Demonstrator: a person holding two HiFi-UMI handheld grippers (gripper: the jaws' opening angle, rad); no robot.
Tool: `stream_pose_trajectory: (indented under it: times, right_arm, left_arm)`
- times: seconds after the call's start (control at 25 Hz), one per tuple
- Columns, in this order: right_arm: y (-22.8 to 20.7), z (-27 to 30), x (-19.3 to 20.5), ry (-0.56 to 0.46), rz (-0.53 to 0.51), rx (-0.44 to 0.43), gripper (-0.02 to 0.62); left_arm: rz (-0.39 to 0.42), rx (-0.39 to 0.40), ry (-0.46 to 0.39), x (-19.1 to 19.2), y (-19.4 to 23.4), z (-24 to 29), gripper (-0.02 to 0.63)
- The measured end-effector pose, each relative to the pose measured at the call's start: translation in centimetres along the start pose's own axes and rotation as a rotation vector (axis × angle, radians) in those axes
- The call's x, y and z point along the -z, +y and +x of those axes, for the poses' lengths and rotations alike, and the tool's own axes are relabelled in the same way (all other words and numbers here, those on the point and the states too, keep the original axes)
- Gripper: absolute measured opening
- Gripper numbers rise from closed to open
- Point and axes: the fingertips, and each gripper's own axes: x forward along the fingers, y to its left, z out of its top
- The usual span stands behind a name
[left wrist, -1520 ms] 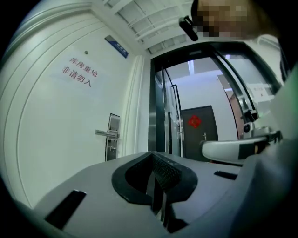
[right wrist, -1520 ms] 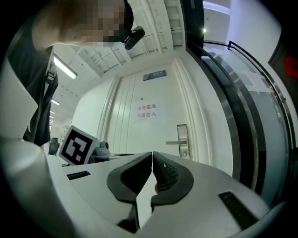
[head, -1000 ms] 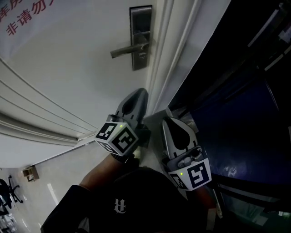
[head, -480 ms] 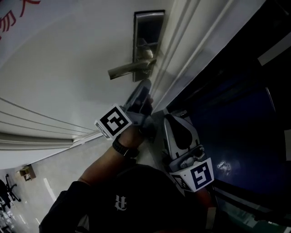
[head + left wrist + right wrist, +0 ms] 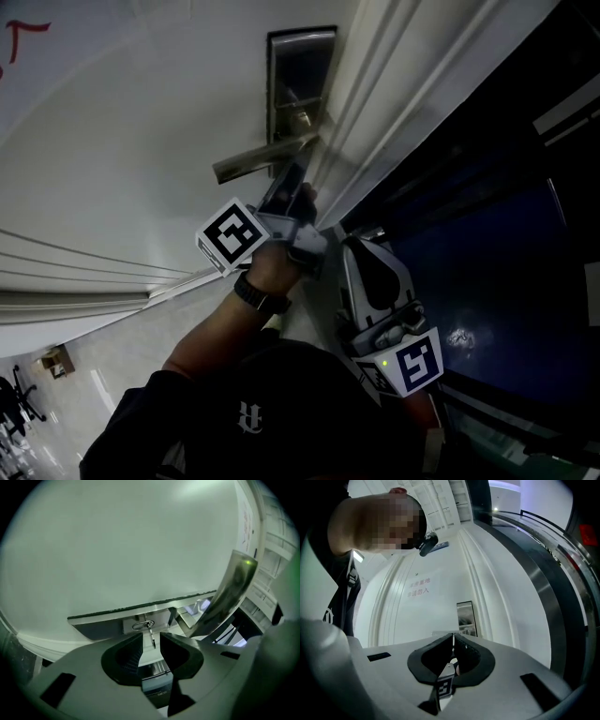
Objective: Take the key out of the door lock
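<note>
A small metal key [image 5: 152,636] hangs from a ring [image 5: 143,625] at the steel lock plate [image 5: 112,620] of the white door. My left gripper [image 5: 151,635] is open, and the key's shaft sits between its two dark fingertips without touching either. In the head view the left gripper [image 5: 291,184] reaches up under the lever handle [image 5: 262,157], just below the lock plate [image 5: 300,80]. My right gripper [image 5: 354,253] hangs lower by the door frame. Its jaws meet, shut with nothing in them [image 5: 453,637].
The curved lever handle [image 5: 232,590] passes close on the right of the left gripper. The door frame mouldings [image 5: 375,103] run beside the lock, with dark glass [image 5: 497,244] to the right. Red characters [image 5: 417,587] are printed on the door.
My left gripper has risen from beside the right one up to the lock, under the handle. The right gripper has barely moved.
</note>
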Motion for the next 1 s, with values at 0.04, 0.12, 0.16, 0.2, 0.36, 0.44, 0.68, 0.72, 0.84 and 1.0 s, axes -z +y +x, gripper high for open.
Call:
stream_pose_trajectory:
  times: [0.04, 0.12, 0.16, 0.2, 0.36, 0.44, 0.68, 0.72, 0.84, 1.0]
  right_arm:
    - [-0.1, 0.1, -0.1, -0.002, 0.002, 0.001, 0.017]
    - [-0.3, 0.1, 0.1, 0.006, -0.006, 0.007, 0.017]
    - [-0.5, 0.0, 0.2, 0.011, -0.011, 0.01, 0.017]
    - [-0.6, 0.0, 0.3, 0.017, -0.016, 0.012, 0.017]
    - [-0.8, 0.0, 0.8, 0.033, -0.023, 0.015, 0.017]
    - [-0.9, 0.1, 0.8, 0.034, -0.02, 0.017, 0.017]
    - [-0.6, 0.4, 0.2, 0.007, 0.012, 0.014, 0.017]
    - [-0.6, 0.4, 0.1, 0.004, 0.014, 0.014, 0.017]
    - [-0.7, -0.2, 0.3, 0.007, 0.003, 0.022, 0.017]
    - [-0.3, -0.8, -0.4, -0.01, 0.004, 0.022, 0.017]
  left_arm:
    - [-0.013, 0.002, -0.004, -0.1, 0.1, 0.2, 0.094]
    - [-0.047, 0.005, -0.013, -0.4, 0.2, 0.4, 0.091]
    - [-0.065, 0.005, -0.018, -0.4, 0.3, 0.5, 0.073]
    - [-0.08, 0.008, -0.022, -0.4, 0.3, 0.5, 0.053]
    - [-0.093, 0.014, -0.033, -0.4, 0.1, 0.7, 0.019]
    - [-0.115, 0.004, -0.045, -0.4, 0.2, 0.6, 0.014]
    - [-0.14, -0.031, -0.07, -0.4, 0.2, 0.5, 0.006]
    - [-0.15, -0.036, -0.072, -0.4, 0.3, 0.4, 0.005]
    - [-0.193, -0.059, -0.067, 0.2, 0.3, 0.1, 0.002]
    - [-0.186, -0.075, -0.047, 1.6, -0.4, -0.8, 0.0]
